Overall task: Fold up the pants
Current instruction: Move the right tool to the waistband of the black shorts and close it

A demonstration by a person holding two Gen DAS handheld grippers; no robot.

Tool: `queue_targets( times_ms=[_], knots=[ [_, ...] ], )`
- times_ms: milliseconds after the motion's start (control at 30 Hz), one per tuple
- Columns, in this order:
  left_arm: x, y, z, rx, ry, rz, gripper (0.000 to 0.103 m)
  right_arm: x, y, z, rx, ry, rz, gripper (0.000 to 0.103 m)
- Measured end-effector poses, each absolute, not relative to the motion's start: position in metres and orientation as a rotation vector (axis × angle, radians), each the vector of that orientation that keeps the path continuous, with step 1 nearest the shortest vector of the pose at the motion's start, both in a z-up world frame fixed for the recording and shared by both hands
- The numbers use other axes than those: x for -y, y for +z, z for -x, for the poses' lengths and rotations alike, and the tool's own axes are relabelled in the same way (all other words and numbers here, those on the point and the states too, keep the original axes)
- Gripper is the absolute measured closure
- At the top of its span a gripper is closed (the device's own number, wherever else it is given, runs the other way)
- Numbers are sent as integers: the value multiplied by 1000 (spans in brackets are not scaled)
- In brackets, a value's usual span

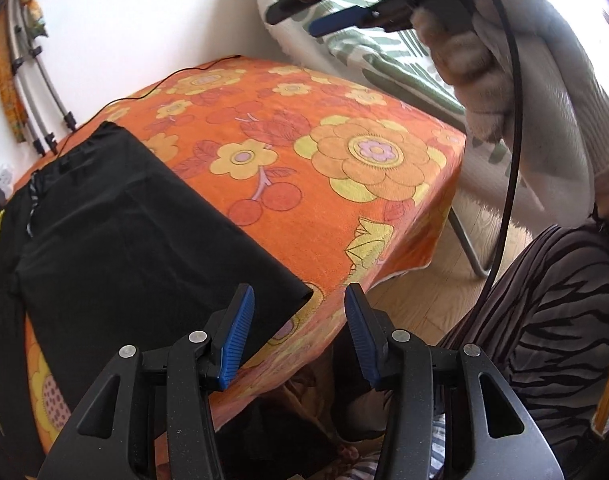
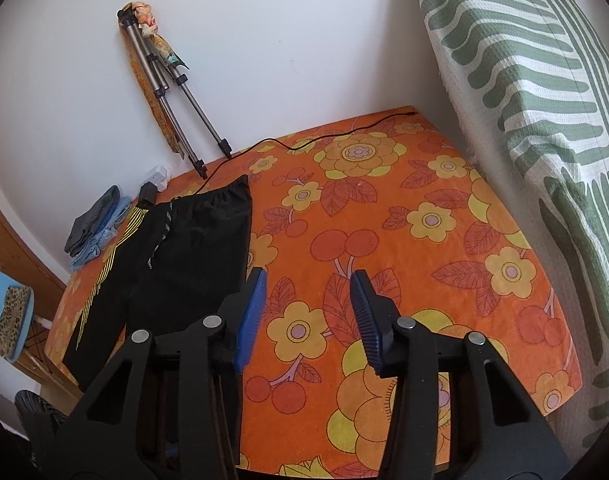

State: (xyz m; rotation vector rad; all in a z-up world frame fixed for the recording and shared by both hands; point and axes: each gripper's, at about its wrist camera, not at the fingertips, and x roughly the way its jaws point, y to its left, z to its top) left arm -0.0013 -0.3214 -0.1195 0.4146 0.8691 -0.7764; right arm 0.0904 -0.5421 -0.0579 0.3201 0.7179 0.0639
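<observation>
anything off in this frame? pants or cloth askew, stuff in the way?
Minor only. The black pants lie flat but at the table's left edge, one leg hanging off the orange floral cloth. A thin black cable trails across the far side near the waistband. Both tongs, left and right, hold nothing.

Left gripper (image 1: 298, 312) jaws apart, empty, above hem corner of black pants (image 1: 124, 232), flat on orange floral tablecloth (image 1: 344, 152), right gripper (image 1: 304, 20) in gloved hand (image 1: 484, 80) upper right.
</observation>
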Motion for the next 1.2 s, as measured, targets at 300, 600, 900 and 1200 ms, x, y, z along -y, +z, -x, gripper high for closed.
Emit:
queue_targets(
  times_ms=[300,600,900,1200],
  knots=[
    [337,-142,-5,-861,-721,-500,69,548,-70,-96,-743,91,-347,61],
    [331,-142,-13,-879,-758,-456,97,542,-69,-99,-748,101,-334,62],
    [304,-114,-29,-855,-762,-305,100,528,-73,-149,-806,180,-320,62],
    [265,-90,-44,-840,-714,-212,100,505,-111,-260,-968,270,-365,62]
  ],
)
